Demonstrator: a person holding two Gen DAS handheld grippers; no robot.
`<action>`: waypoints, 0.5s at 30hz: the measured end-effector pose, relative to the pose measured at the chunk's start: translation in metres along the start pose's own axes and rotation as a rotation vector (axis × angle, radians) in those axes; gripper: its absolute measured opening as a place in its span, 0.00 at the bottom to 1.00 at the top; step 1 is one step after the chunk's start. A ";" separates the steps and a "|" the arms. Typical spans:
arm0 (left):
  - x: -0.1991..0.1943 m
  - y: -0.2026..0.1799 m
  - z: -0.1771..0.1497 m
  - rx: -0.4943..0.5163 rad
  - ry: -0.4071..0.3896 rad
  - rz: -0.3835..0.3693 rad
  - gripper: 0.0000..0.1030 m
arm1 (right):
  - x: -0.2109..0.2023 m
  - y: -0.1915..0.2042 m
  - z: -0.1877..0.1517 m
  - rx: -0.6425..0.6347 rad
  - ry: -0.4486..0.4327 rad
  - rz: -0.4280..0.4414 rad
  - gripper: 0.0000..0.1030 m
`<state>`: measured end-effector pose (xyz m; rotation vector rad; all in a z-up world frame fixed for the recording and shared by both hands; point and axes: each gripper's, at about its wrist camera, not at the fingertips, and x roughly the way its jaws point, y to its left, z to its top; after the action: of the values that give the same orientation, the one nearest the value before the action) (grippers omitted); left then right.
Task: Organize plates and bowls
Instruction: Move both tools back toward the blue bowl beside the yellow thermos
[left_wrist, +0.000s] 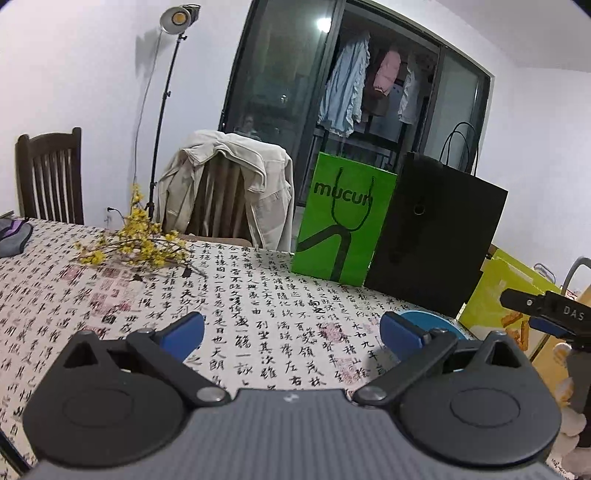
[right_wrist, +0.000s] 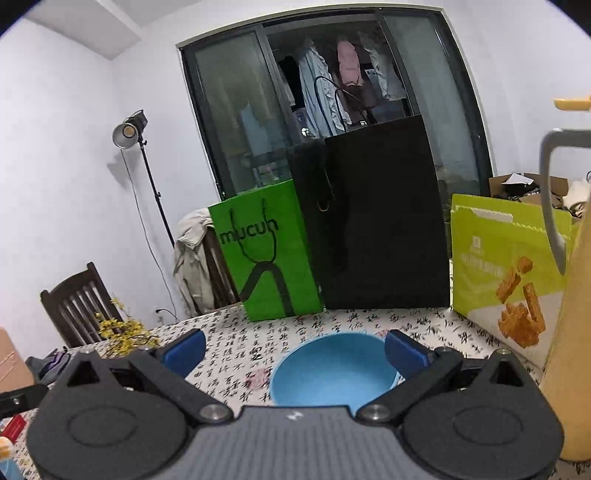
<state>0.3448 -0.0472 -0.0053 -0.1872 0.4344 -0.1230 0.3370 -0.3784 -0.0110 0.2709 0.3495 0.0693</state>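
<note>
A: What do I have, biggest first?
B: The desk (right_wrist: 236, 354) under its calligraphy cloth, a black bag (right_wrist: 380, 221) and green bag (right_wrist: 269, 258) at the far edge.
A: And the blue bowl (right_wrist: 332, 373)?
B: On the desk, just below my right claw (right_wrist: 295, 350), spread wide, empty. Left claw (left_wrist: 291, 334), also gaping, sits over bare cloth.

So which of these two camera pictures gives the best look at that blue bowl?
The right wrist view: the blue bowl sits almost whole between the open fingers of the right gripper, its inside visible. The left wrist view shows only a sliver of its rim behind a finger of the left gripper.
</note>
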 end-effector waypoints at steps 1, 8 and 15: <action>0.003 -0.001 0.003 0.002 0.003 0.002 1.00 | 0.004 0.000 0.003 -0.004 0.002 -0.010 1.00; 0.026 -0.011 0.020 0.035 0.017 -0.001 1.00 | 0.029 -0.002 0.011 -0.029 0.019 -0.062 1.00; 0.052 -0.021 0.032 0.050 0.047 0.011 1.00 | 0.068 -0.025 0.004 -0.006 0.059 -0.185 1.00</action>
<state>0.4036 -0.0710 0.0069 -0.1335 0.4785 -0.1276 0.4023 -0.3960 -0.0368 0.2302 0.4311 -0.1040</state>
